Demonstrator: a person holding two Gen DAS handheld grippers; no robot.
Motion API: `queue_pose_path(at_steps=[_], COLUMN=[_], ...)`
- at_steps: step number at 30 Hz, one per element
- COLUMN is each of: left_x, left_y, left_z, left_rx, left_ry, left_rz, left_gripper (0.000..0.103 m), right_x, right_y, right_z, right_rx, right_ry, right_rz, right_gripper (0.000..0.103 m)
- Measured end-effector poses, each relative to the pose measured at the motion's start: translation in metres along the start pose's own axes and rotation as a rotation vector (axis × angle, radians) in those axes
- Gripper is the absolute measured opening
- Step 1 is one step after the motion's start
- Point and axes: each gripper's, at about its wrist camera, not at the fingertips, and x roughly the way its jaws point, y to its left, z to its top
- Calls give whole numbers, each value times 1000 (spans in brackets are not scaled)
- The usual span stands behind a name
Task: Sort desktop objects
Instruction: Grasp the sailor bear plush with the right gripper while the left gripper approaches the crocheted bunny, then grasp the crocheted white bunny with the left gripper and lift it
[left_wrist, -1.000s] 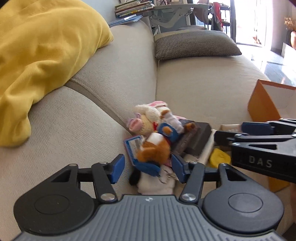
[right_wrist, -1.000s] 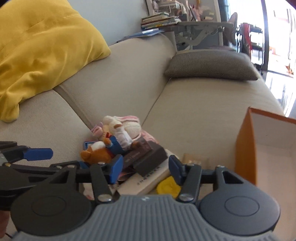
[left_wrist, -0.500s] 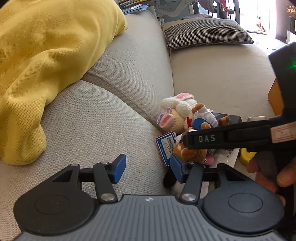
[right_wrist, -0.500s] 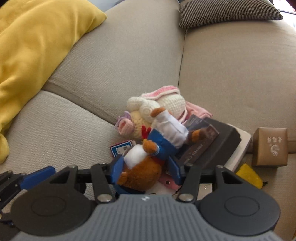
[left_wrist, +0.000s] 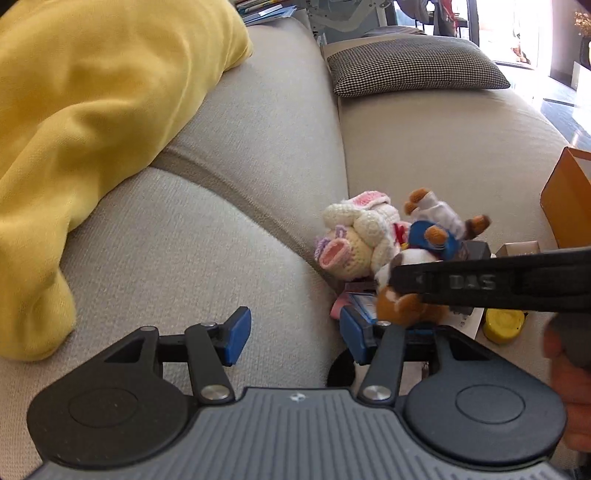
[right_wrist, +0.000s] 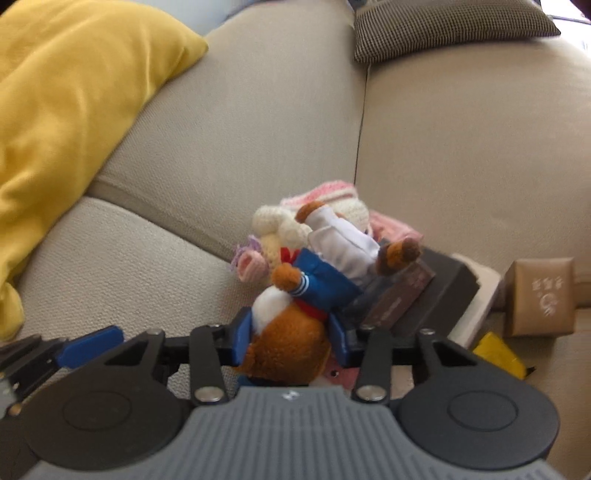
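1. Blur and my right gripper (right_wrist: 290, 339) hide the bear's (right_wrist: 295, 332) head; its jaws are closing on it.
2. Orange box (left_wrist: 569, 206) is cut off, contents unseen.
3. My left gripper (left_wrist: 295, 334) hangs spread over the sofa (left_wrist: 184, 240).

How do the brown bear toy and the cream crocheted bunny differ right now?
The brown bear toy sits head-first between the right tongs, whose jaws are closing on it; the cream crocheted bunny lies untouched behind it against the sofa back. The bear is plush and wears a blue top and white trousers; the bunny is knitted yarn with pink ears. Both are small soft toys in the same pile.
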Motion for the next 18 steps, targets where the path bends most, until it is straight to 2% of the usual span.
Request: queue_pose_path(at_steps=[5,7,11,14,18], left_x=[13,23,49,74,100], left_y=[-16,-25,-34,-31,-35], left_z=[20,31,51,63,72], left_rx=[61,114,225,256,332], left_ry=[-10,-14,-22,27,99], left_rz=[-65,-91,-193,-243,-244], left_gripper=[63,63,66,68,70], right_x=[-37,-48,-65,-72,-73], right_y=[-21,-33,-56,-71,-86], right_z=[10,14,16,16,11], right_rx=[-48,-65,-99,-104,-95], right_ry=[-87,-93,-103,-91,-67], right_rz=[-67,-79,-121,-136,-148], right_gripper=[46,46,46,46,46])
